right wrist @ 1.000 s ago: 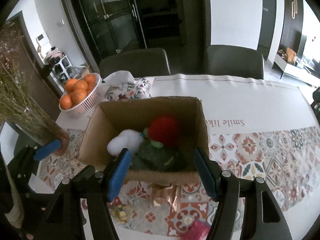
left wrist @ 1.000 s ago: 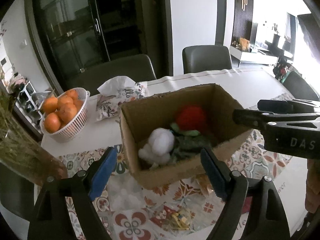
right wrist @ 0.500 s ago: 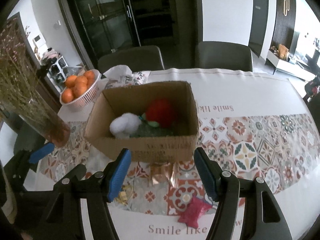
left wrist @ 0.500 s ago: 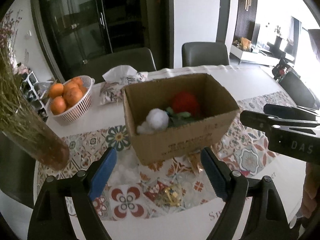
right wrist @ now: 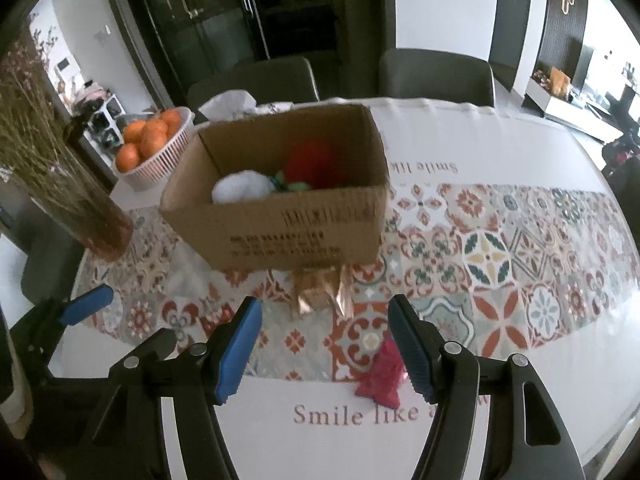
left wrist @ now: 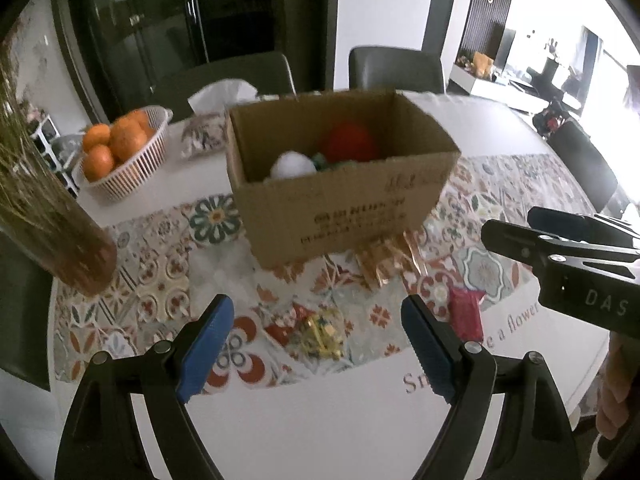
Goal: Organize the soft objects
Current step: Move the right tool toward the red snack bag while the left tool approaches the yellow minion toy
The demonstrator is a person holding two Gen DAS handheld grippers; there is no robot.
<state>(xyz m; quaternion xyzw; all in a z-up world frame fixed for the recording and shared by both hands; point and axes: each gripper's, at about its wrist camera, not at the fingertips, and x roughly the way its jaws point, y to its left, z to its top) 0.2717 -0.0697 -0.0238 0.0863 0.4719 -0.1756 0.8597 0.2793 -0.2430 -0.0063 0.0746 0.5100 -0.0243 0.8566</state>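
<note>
Two empty grippers, left (left wrist: pixel 316 346) and right (right wrist: pixel 325 346), fingers apart; cardboard box (right wrist: pixel 288 228), long axis left-right, holds white (right wrist: pixel 240 186) and red plush (right wrist: pixel 314 162).

A brown cardboard box (right wrist: pixel 280 216) stands open on the table, ahead of the right hand-held gripper (right wrist: pixel 324 348). Inside it sit a fluffy white ball (right wrist: pixel 240 186), a red fuzzy toy (right wrist: pixel 314 162) and something green (right wrist: pixel 294 186) between them. A pink pouch (right wrist: pixel 380 376) lies flat just beside that hand-held gripper's right finger. A shiny gold bag (right wrist: pixel 322 290) touches the box's front.
</note>
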